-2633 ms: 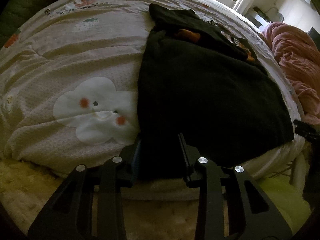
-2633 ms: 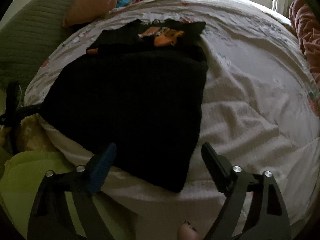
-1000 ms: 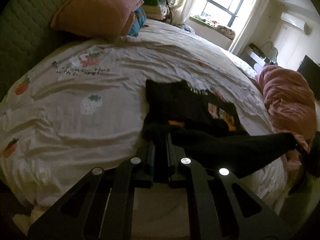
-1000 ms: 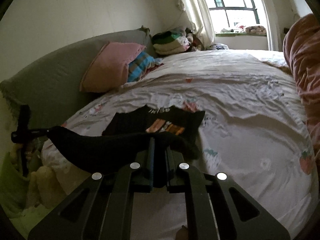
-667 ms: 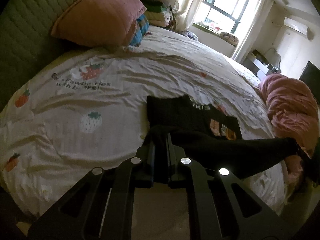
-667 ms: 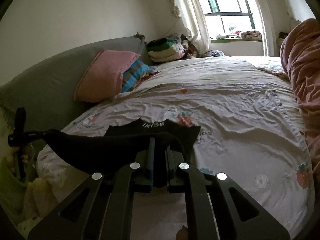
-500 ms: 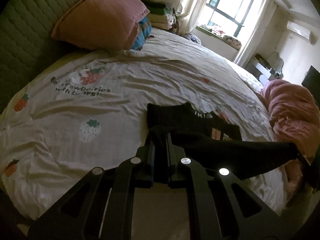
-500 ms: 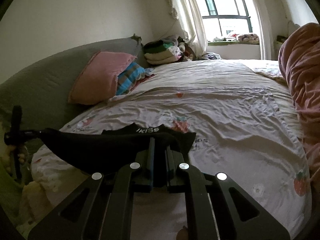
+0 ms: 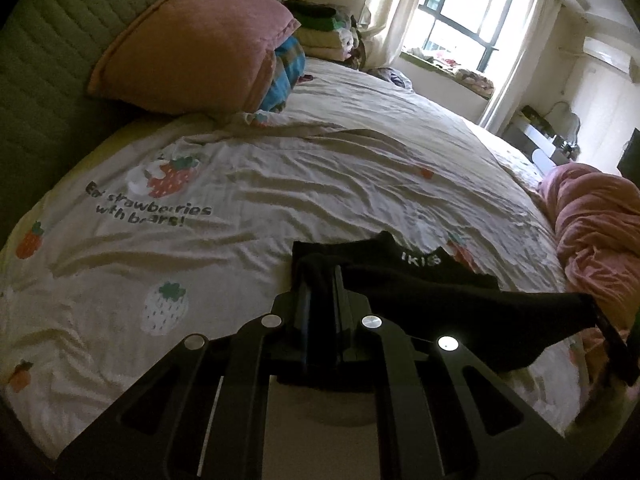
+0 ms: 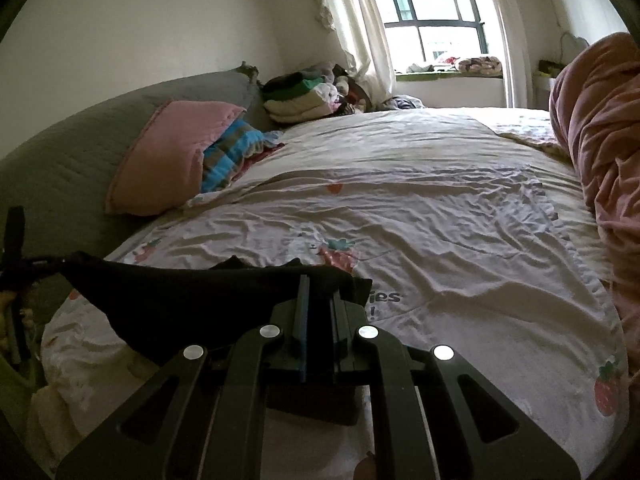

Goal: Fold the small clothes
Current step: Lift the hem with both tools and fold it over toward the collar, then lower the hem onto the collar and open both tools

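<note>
Black garment [image 9: 420,280] over bedsheet [image 9: 280,184], each hand-held gripper [image 9: 320,280] [image 10: 318,292] clenched on its hem.

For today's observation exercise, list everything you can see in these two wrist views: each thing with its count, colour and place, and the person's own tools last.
black garment: one, black with white lettering, near bed edge, its near edge lifted between both grippers
bedsheet: one, cream with strawberry prints, covering bed
pillow: one, pink, against headboard
headboard: one, green quilted, left
striped cloth: one, blue striped, beside pillow
folded clothes: one stack, mixed colours, near window
blanket: one, pink, right side
window: one, far wall
left gripper: black, shut on garment
right gripper: black, shut on garment
</note>
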